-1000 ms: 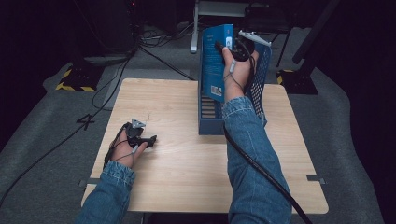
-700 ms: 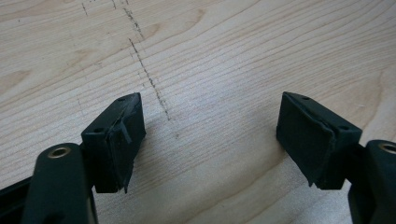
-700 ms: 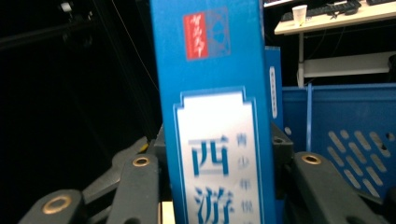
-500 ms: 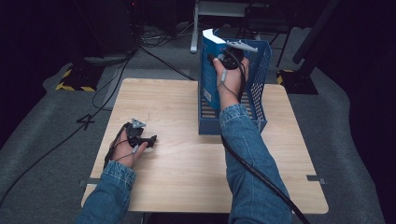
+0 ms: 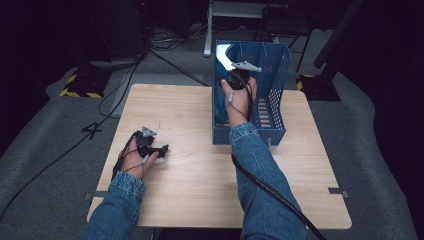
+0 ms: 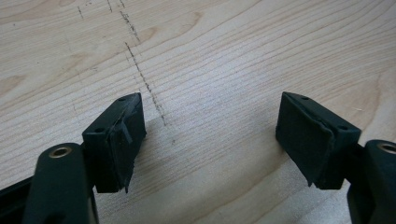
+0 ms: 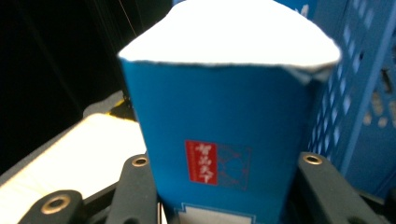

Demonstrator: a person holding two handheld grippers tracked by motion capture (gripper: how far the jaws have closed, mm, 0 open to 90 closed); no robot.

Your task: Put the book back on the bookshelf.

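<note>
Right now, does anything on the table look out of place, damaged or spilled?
Nothing stands out. The blue box is clamped in the right hand-held gripper inside the blue basket. The left hand-held gripper rests open on the wooden table, which has only faint pencil marks.

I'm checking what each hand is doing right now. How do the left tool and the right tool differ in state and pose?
The left tool lies low on the wooden table, while the right tool is raised inside the blue file rack. The left tool's jaws stand wide apart with nothing between them; the right tool's jaws are closed on a blue box. Both are black, two-jawed and hand-held.
</note>
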